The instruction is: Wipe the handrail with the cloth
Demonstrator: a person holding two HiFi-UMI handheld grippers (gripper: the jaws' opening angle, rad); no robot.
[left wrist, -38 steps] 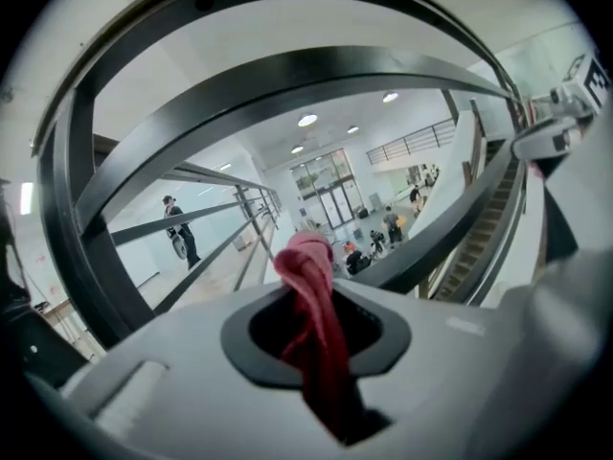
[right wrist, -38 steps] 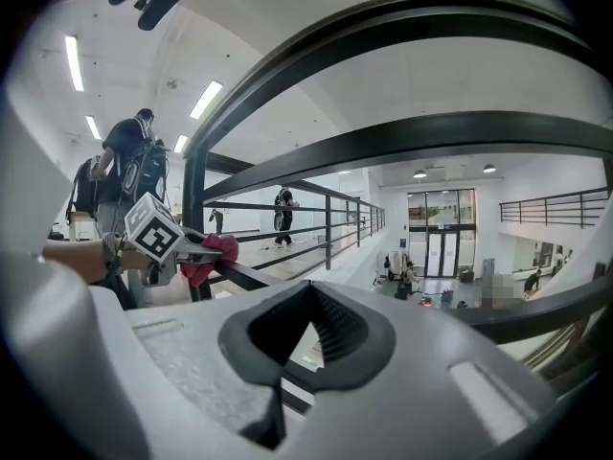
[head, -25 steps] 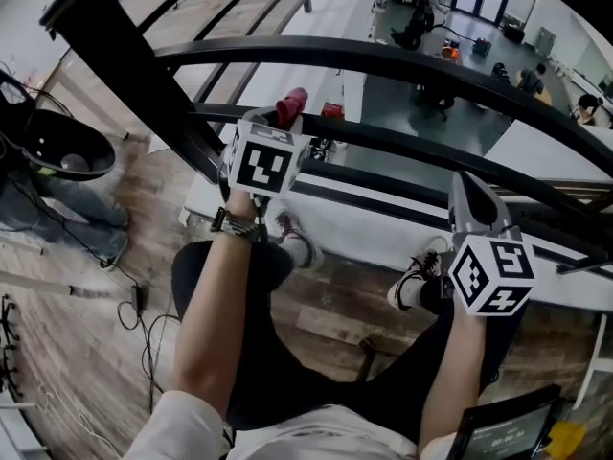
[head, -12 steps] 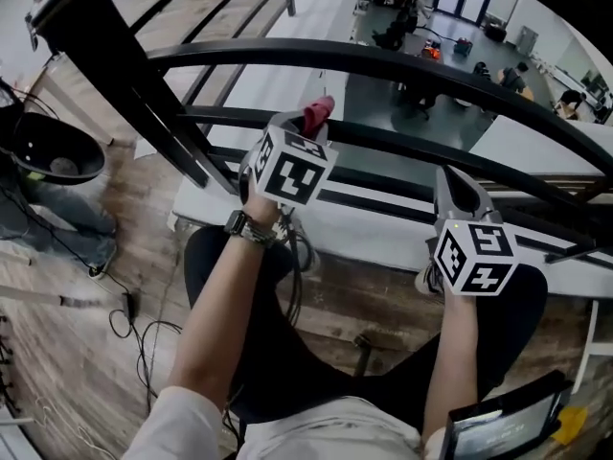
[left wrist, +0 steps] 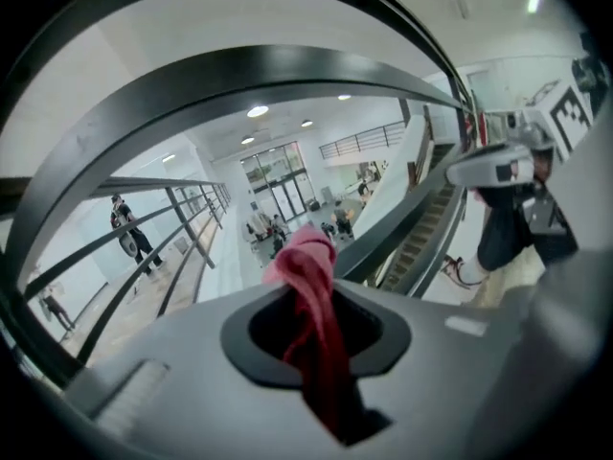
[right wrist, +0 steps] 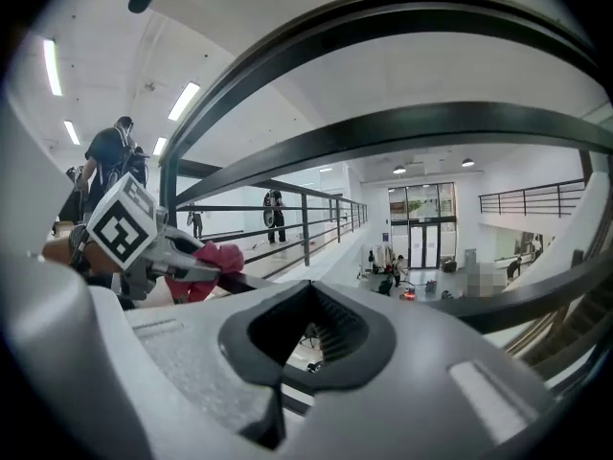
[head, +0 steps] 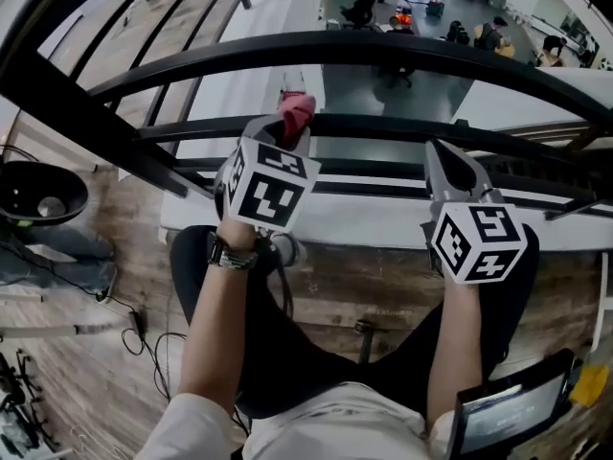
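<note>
Your left gripper (head: 284, 132) is clamped on the red cloth (left wrist: 311, 295), whose bunched end sticks out past its tips. It sits below the black handrail (head: 402, 50), level with the lower bar (head: 383, 127) under it. Further right along the handrail, your right gripper (head: 439, 151) has its jaws together with nothing between them, also held below the handrail.

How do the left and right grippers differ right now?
The left gripper is shut on the red cloth, which sticks out past its tips; the right gripper is shut on nothing. In the head view the left gripper's cloth overlaps the middle bar of the handrail; the right gripper's tip ends just below that bar. Shared: both have their jaws together and point forward at the handrail.
</note>
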